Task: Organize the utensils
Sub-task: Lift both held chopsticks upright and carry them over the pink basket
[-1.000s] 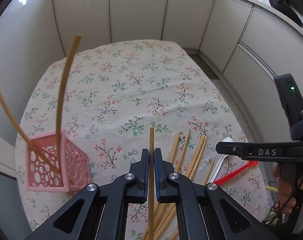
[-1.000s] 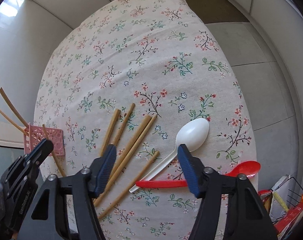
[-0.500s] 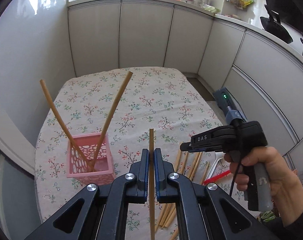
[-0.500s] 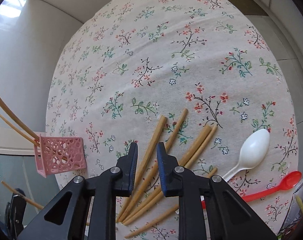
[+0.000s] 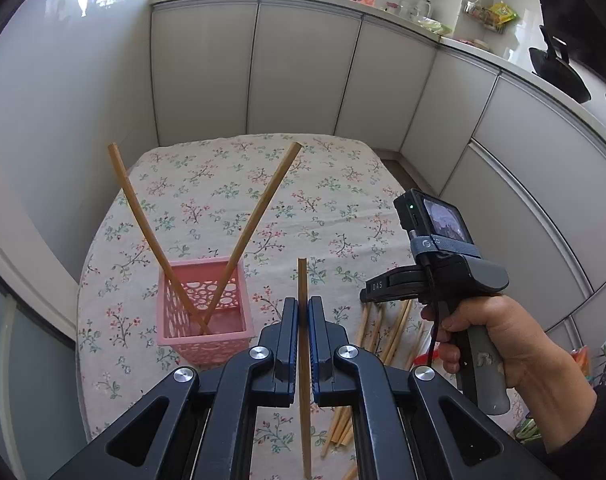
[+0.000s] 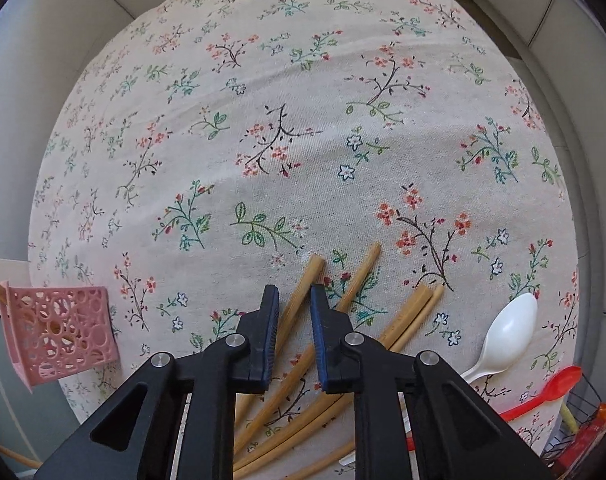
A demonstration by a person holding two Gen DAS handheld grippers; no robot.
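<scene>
the left gripper [image 5: 303, 312] pinches one upright bamboo chopstick [image 5: 303, 280] just right of the pink perforated plastic basket [image 5: 201, 312], which holds two leaning chopsticks [image 5: 259, 216]. further right, the right gripper [image 6: 294, 308], jaws slightly parted and empty, hovers over loose bamboo chopsticks [image 6: 407, 318] on the floral tablecloth [image 6: 303, 120], beside a white plastic spoon [image 6: 507, 332] and a red plastic spoon [image 6: 551, 390].

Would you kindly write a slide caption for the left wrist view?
Left gripper clamps an upright chopstick near the pink basket, which holds two chopsticks.

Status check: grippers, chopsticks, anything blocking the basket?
Left gripper shut on chopstick. Right gripper open over loose chopsticks. Basket holds two; nothing blocking.
</scene>
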